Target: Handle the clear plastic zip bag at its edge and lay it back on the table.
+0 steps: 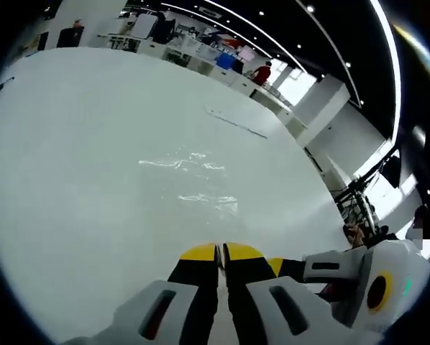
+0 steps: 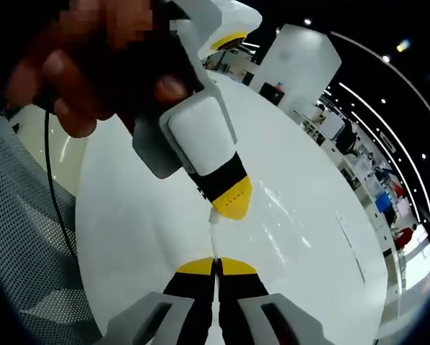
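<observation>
bag: clear zip bag (image 1: 200, 180) lying limp, slippery on white table (image 1: 71, 144) at 12 o'clock | left gripper (image 1: 220, 251), right gripper (image 2: 216, 263): both pinching its thin edge | handling: featherlight, take by rim

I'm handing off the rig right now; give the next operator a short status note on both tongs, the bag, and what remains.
Left tongs: shut on the bag's near edge.
Right tongs: shut on the same edge, close beside the left ones, whose yellow tip shows just ahead with a hand on them.
Bag: clear, spread across the white table; only glints show it, so I cannot tell whether it is lifted.
Done: edge gripped by both.
Left: lay the bag flat, open both tongs, back off.
</observation>
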Motion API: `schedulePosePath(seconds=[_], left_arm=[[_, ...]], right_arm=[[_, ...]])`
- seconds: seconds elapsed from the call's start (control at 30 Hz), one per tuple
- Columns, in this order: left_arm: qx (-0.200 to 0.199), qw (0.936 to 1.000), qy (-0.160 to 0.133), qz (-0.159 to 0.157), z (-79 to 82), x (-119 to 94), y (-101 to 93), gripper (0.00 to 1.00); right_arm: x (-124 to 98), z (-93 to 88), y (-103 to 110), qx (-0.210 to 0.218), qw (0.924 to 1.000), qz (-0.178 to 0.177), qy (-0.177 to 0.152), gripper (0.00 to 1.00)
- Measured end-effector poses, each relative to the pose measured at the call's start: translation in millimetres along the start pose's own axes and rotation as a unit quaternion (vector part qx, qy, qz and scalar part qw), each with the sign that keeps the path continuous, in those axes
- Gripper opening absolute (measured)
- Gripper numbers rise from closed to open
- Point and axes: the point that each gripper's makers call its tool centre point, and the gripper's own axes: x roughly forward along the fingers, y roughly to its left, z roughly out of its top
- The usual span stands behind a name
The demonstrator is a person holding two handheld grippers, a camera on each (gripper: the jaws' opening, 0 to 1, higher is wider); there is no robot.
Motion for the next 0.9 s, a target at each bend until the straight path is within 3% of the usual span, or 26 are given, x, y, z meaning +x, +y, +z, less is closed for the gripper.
schedulePosePath(seconds=[0.2, 0.47, 0.7, 0.8, 0.9], left_arm=[[0.055, 0.9983, 0.021, 0.005, -20.0, -5, -6.7, 0.03], [0.114, 0.9927, 0.021, 0.030, -19.3, -11, 1.9, 0.09], [0.216, 0.9742, 0.020, 0.061, -14.8, -20, 12.1, 0.10], [0.227, 0.9716, 0.022, 0.063, -16.6, -23, 14.9, 0.13], [0.274, 0.9597, 0.027, 0.058, -14.6, -26, 13.7, 0.15]], right_arm=[[-2, -12.3, 2, 0.005, 0.9999, 0.001, 0.012, 0.00], [-5, -13.0, -1, 0.006, 0.9999, -0.007, 0.013, 0.00], [-6, -15.4, -3, 0.010, 0.9998, -0.008, 0.013, 0.00], [-6, -16.6, -3, 0.010, 0.9998, -0.007, 0.015, 0.00], [-5, -16.3, -2, 0.007, 0.9998, -0.006, 0.016, 0.00]])
